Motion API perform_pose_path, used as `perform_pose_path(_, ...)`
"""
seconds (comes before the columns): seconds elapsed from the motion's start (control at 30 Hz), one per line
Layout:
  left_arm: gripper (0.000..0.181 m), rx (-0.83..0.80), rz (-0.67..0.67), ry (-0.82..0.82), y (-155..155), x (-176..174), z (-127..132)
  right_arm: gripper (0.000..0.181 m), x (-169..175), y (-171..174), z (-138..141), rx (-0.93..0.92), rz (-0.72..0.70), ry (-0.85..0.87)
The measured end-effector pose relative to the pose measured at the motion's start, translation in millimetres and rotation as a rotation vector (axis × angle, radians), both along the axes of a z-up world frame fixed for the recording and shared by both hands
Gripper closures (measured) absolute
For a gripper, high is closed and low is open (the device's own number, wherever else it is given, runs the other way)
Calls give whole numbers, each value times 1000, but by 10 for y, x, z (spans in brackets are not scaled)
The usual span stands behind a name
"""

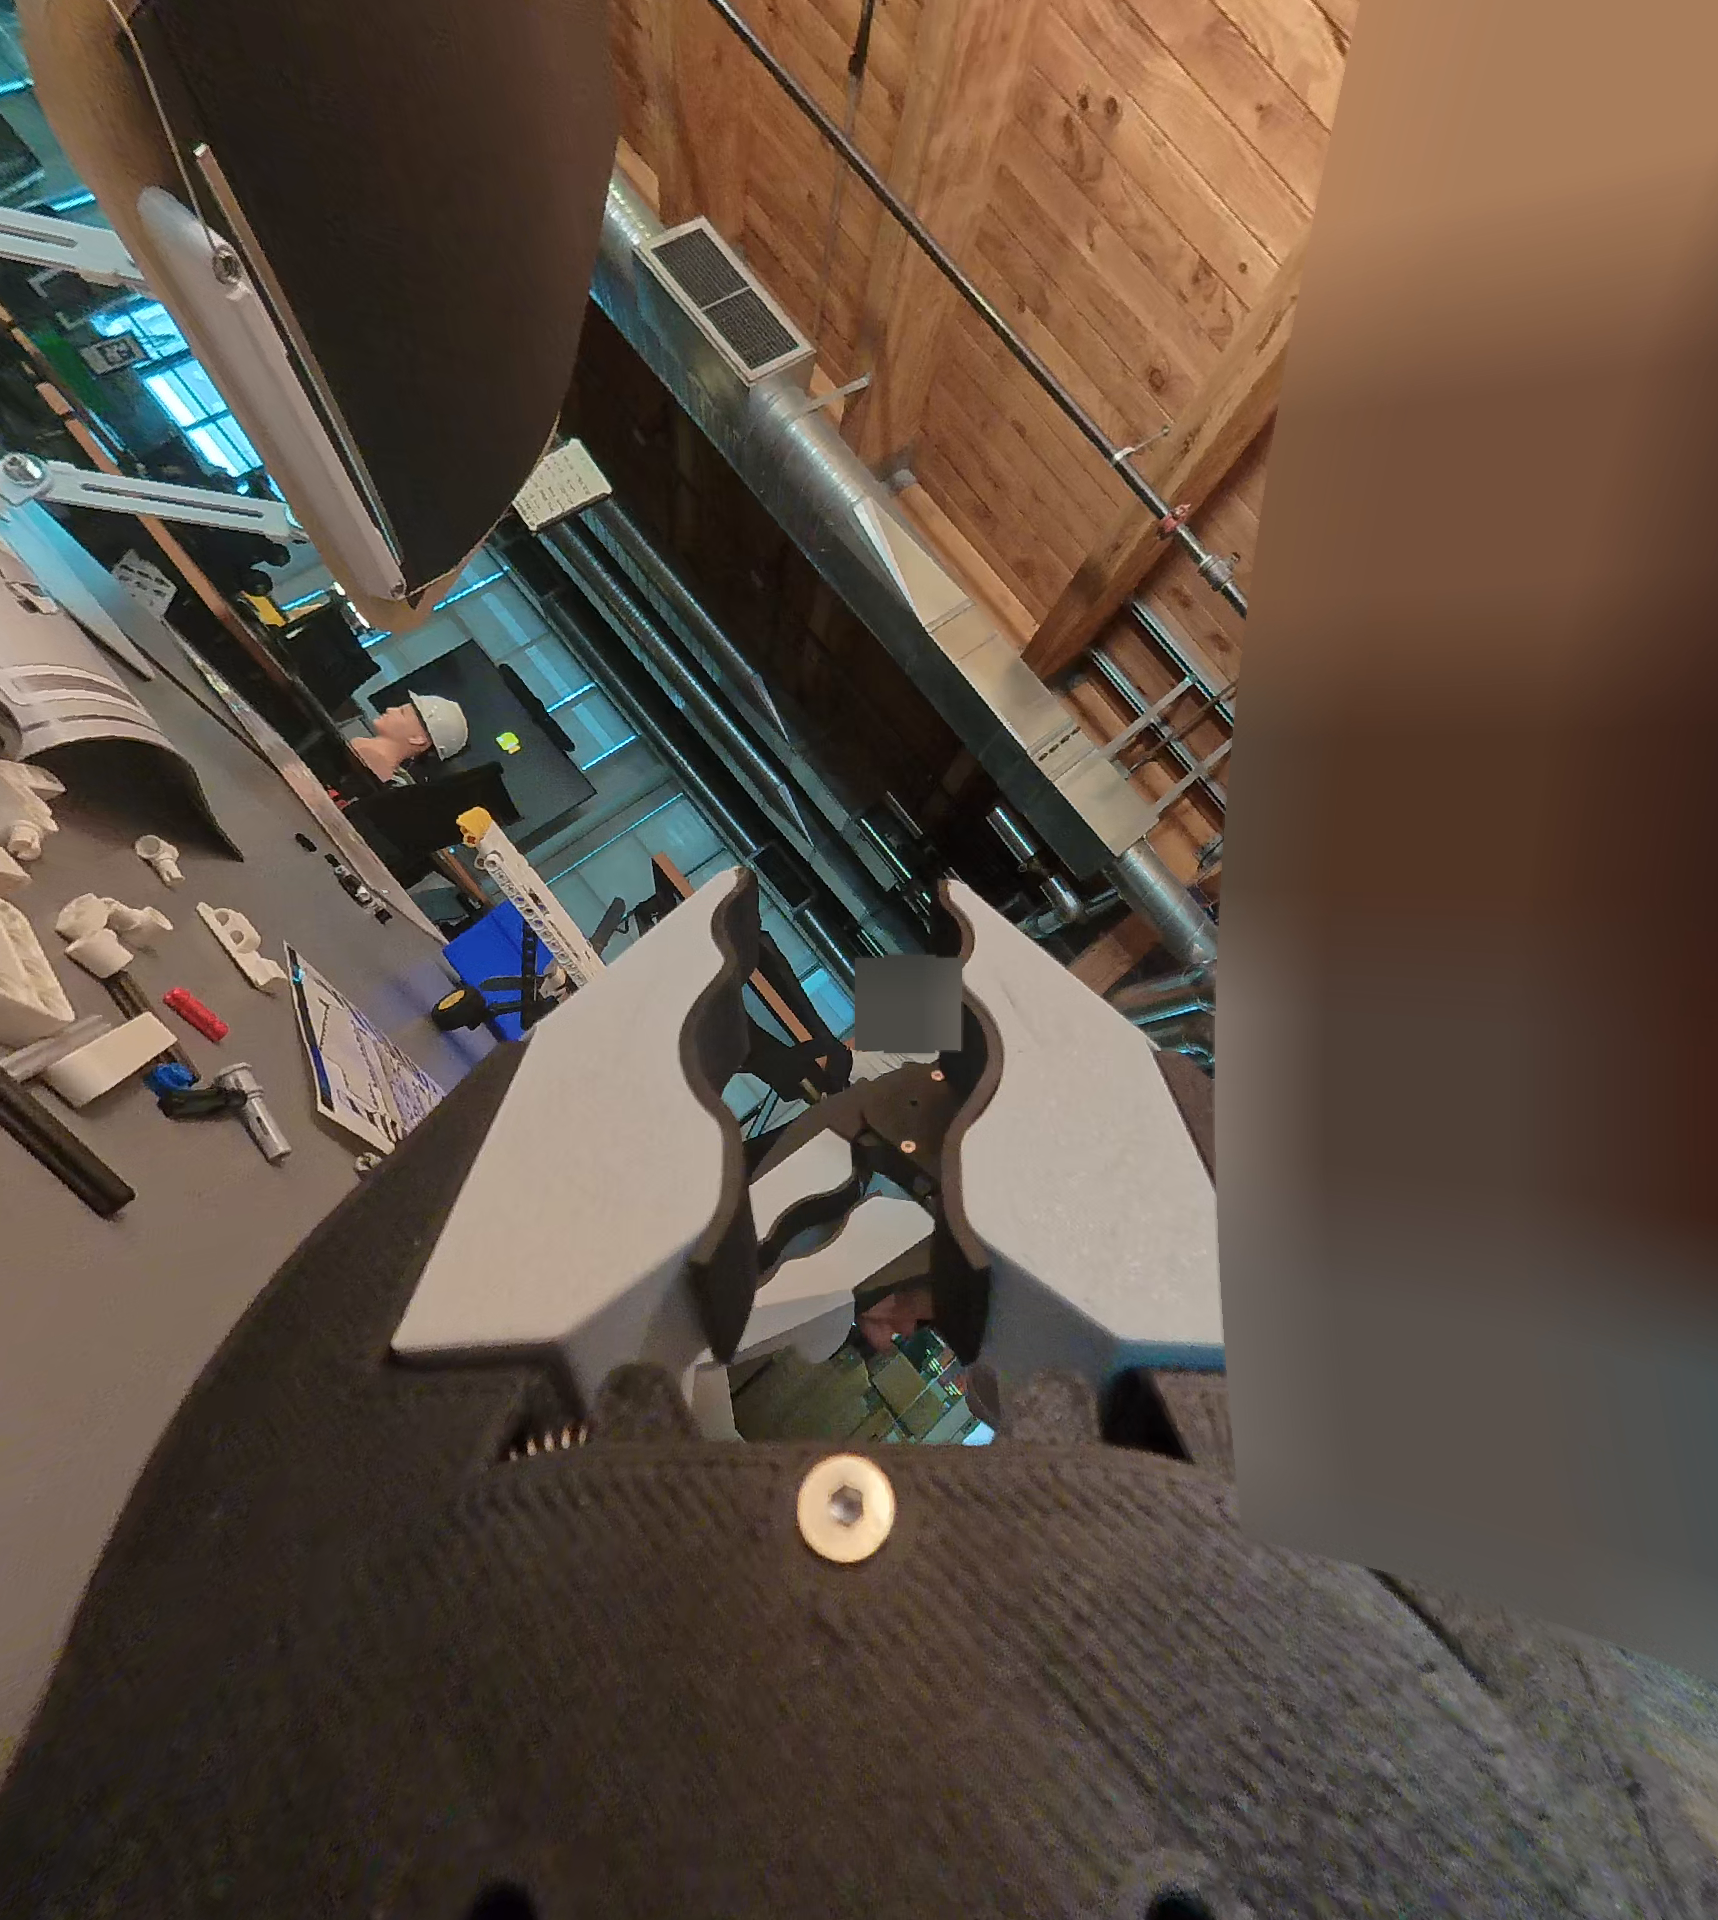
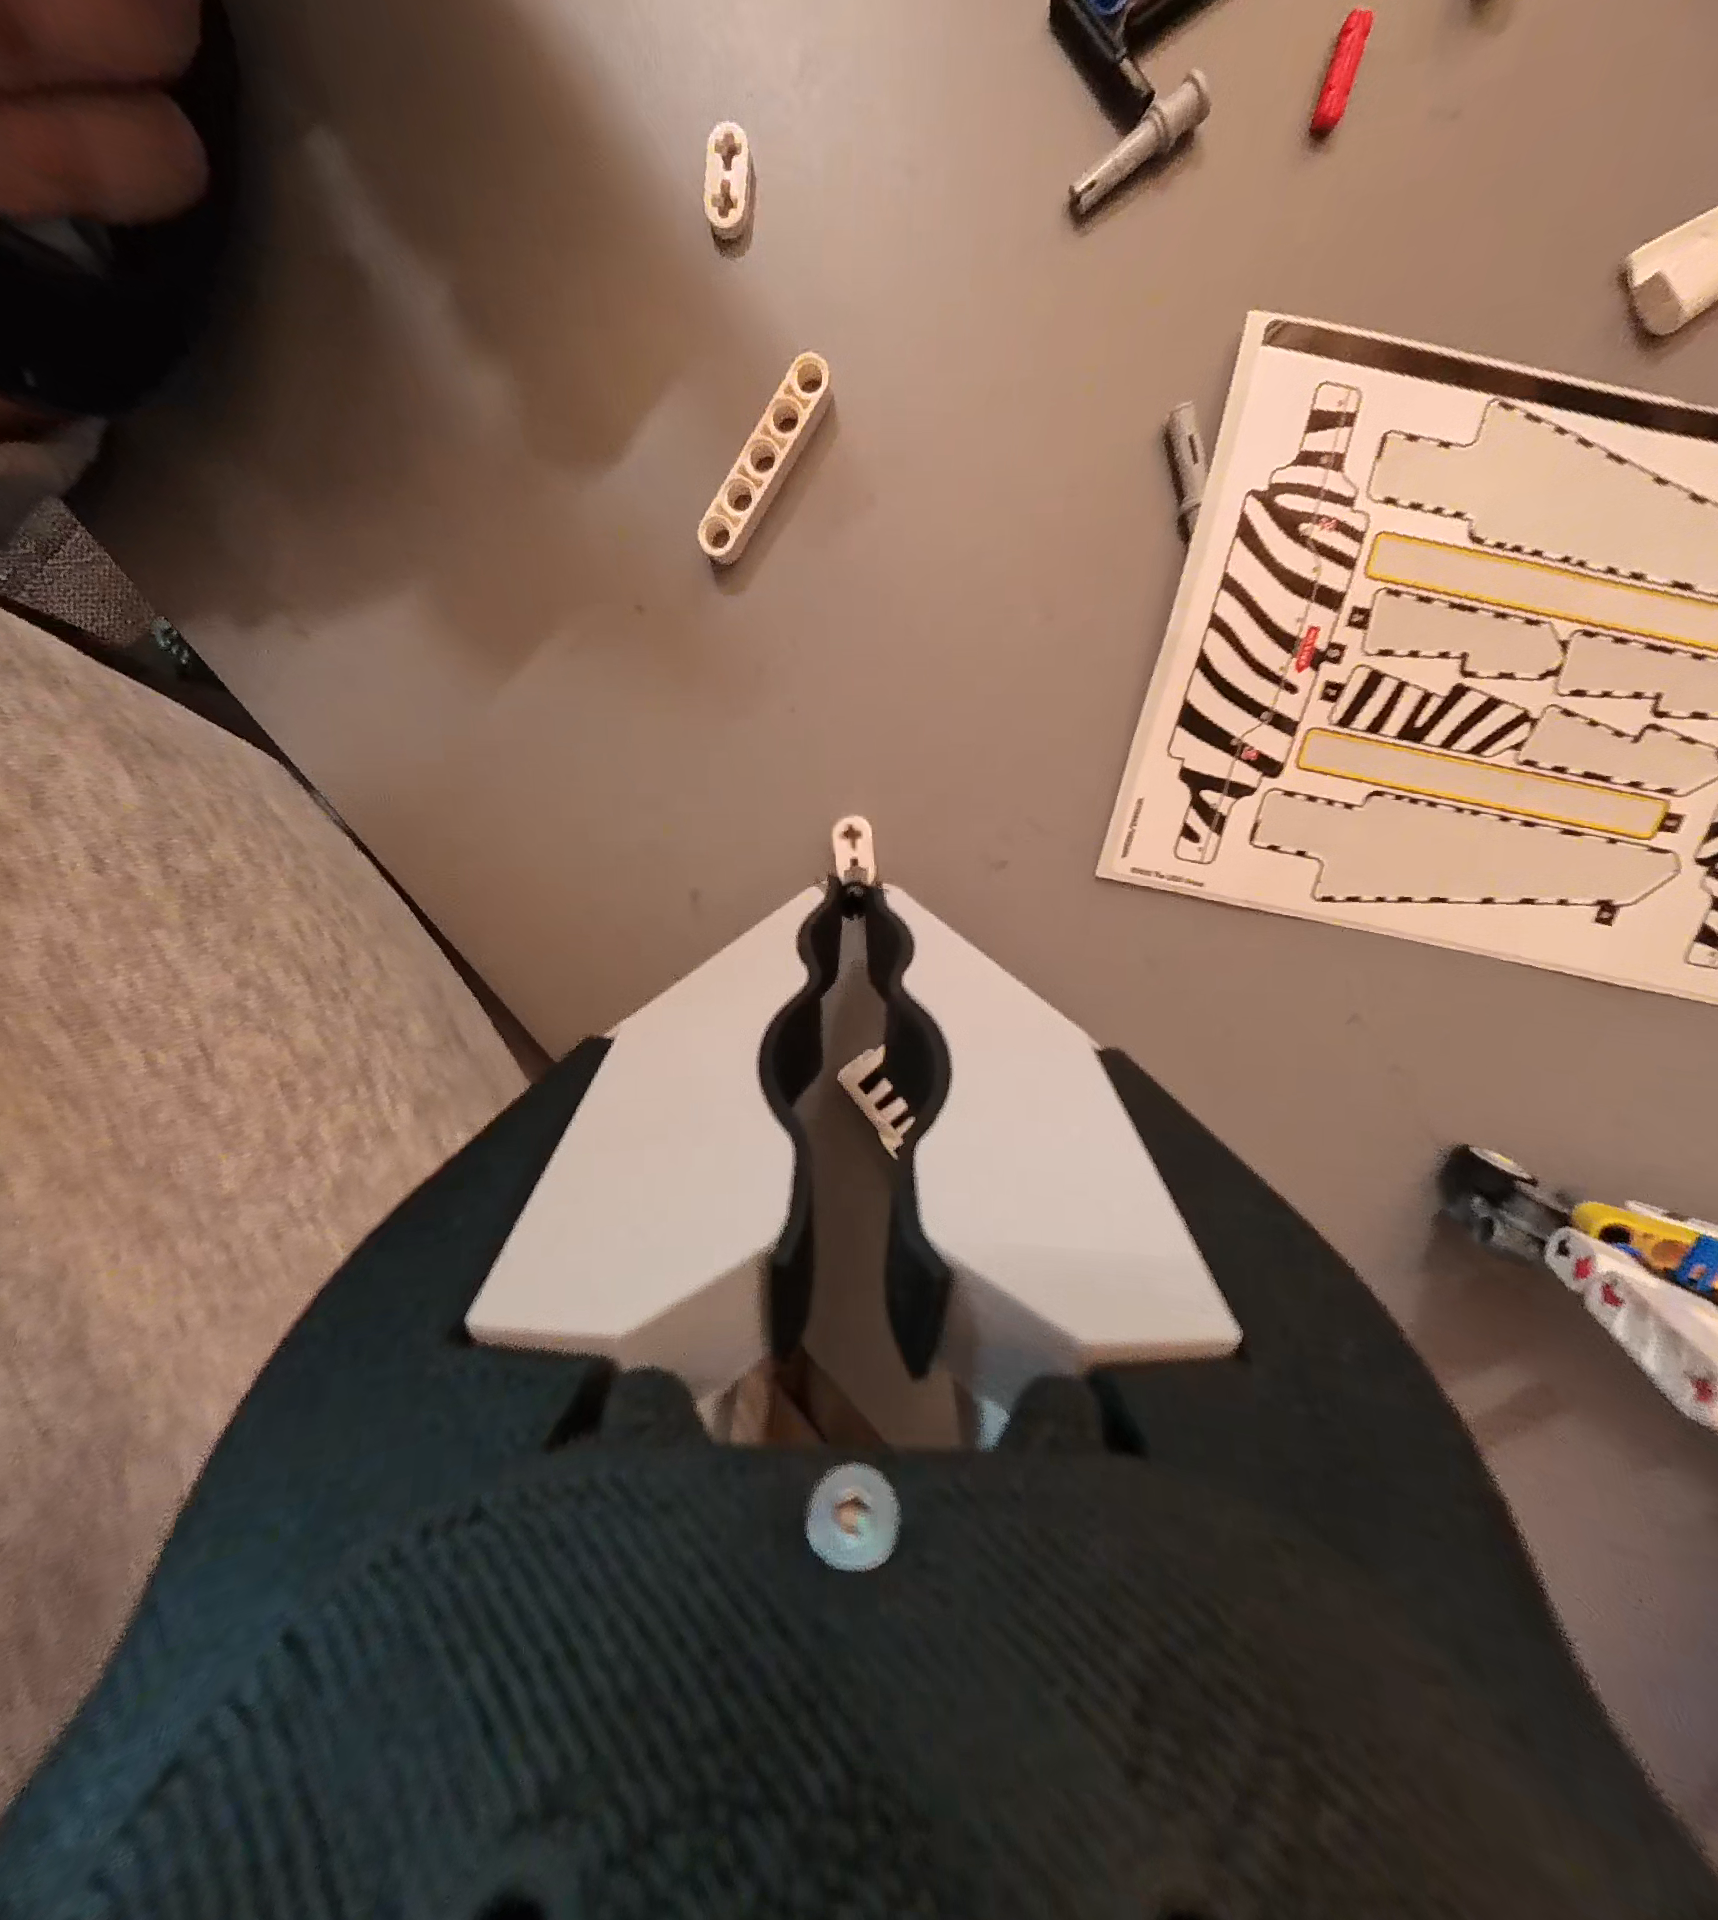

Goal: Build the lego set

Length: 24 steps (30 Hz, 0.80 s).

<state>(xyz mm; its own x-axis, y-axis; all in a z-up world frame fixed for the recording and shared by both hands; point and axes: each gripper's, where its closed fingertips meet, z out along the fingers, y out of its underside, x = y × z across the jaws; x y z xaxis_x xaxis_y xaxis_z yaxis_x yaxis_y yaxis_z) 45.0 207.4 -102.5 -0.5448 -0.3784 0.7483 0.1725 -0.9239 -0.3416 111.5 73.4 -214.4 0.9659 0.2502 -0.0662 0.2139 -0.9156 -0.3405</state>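
Observation:
My right gripper (image 2: 853, 896) is shut on a small white liftarm with a black pin (image 2: 853, 847), pinched at the fingertips just above the grey table (image 2: 522, 675). A white toothed piece (image 2: 881, 1107) shows through the gap between the fingers. My left gripper (image 1: 844, 904) is open and empty, tilted up toward the ceiling, off the table's right edge. Loose white, black and red lego parts (image 1: 3, 966) lie on the table at the left of the left wrist view. A partly built white and yellow assembly (image 2: 1665, 1278) lies at the right.
A white five-hole beam (image 2: 767, 457) and a white two-hole liftarm (image 2: 730, 179) lie ahead. A zebra-striped sticker sheet (image 2: 1457, 665), a grey pin (image 2: 1141, 140), a red axle (image 2: 1341, 68) and a white panel (image 2: 1717, 249) are to the right. A hand (image 2: 34, 135) and a sleeve (image 2: 107, 935) fill the left. The tips of one gripper are about 20 cm away from the tips of the other. The red axle (image 2: 1341, 68) is about 15 cm from both grippers' fingertips.

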Motion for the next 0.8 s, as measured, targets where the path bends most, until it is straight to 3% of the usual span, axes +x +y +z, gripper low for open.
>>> perform_pose_path(0.5,150,-6,-1,5,4,8,-9,178,-5,4,-7,-65,11,-2)
perform_pose_path(0.8,146,-8,-3,7,1,12,-13,178,-24,0,-10,-201,19,-4)
